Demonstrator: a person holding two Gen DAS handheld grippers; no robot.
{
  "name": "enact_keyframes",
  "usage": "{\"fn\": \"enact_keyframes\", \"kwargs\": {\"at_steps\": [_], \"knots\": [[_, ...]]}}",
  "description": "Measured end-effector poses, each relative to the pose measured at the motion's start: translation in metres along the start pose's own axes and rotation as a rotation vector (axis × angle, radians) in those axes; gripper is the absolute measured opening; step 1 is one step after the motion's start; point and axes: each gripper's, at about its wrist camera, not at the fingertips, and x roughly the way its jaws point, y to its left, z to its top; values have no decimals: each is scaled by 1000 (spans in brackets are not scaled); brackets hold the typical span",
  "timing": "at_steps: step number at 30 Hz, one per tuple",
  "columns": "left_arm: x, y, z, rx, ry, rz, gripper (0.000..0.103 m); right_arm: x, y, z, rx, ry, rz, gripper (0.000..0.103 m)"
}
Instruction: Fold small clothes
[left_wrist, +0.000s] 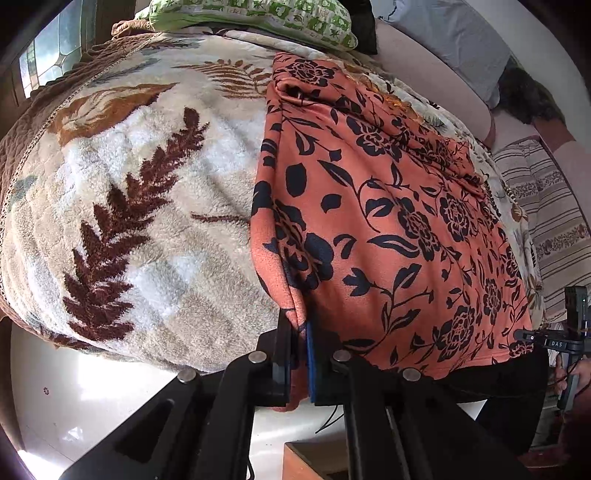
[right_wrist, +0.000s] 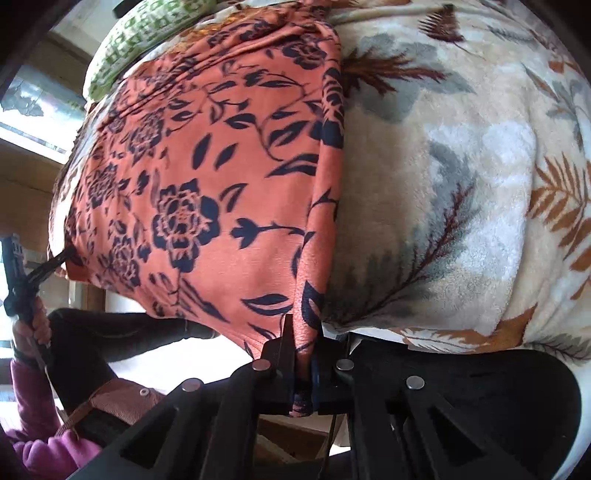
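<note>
An orange garment with a black flower print (left_wrist: 388, 221) lies spread on a fleece blanket on a bed. My left gripper (left_wrist: 301, 332) is shut on its near left corner at the bed's edge. My right gripper (right_wrist: 304, 332) is shut on the garment's (right_wrist: 207, 177) near right corner. In the left wrist view the right gripper (left_wrist: 532, 338) shows at the far right, pinching the cloth. In the right wrist view the left gripper (right_wrist: 68, 254) shows at the far left on the other corner.
The cream blanket with brown leaf print (left_wrist: 147, 206) covers the bed. A green patterned pillow (left_wrist: 280, 18) lies at the far end. A striped cushion (left_wrist: 546, 221) is at the right. Pale floor (left_wrist: 92, 406) lies below the bed edge.
</note>
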Motion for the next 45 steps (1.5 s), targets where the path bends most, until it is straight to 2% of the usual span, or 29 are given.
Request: {"fn": "enact_keyframes", "kwargs": {"at_steps": [4,7,11,16,20,25,27,28,29,31,32,34,35,37,39,40,42,43,45], "knots": [[-26,-3,16,9,-43,-65,6,-41,13,17,-7,-70,191,6],[-44,-6,35,14,-78,-120,6,-69,21,40,5,-157,316,6],[-59,-12,76,2,-124,-171,6,-93,23,83,47,-287,417,6],[-59,-11,141,-29,-209,-169,6,-108,6,155,153,-445,443,6],[-34,-11,206,-76,-241,-158,6,-98,-24,216,275,-521,463,6],[30,-12,296,-107,-205,-76,7,-59,-63,302,431,-577,462,6],[68,-4,322,-154,-127,-67,8,-34,-79,331,497,-567,432,6],[88,1,330,-183,-84,-45,11,-17,-86,343,528,-530,412,8],[105,8,335,-215,-54,-14,11,0,-95,352,567,-480,394,8],[124,21,335,-282,-50,-31,12,32,-106,363,617,-400,379,9],[126,28,333,-319,-69,-49,12,41,-110,363,622,-393,383,9],[120,36,323,-379,-127,-100,12,43,-115,357,612,-433,417,9],[112,38,318,-392,-174,-94,12,39,-117,353,603,-461,427,9],[87,40,306,-414,-298,9,29,25,-120,343,575,-534,432,9],[58,43,286,-467,-418,42,41,13,-121,336,571,-576,463,9],[46,41,275,-498,-452,57,48,9,-119,333,574,-590,477,10],[29,29,253,-496,-473,84,56,-3,-105,327,541,-618,430,14],[27,17,246,-470,-463,91,58,-12,-93,326,500,-642,392,19],[29,-4,231,-427,-431,97,58,-28,-72,321,437,-709,338,49]]}}
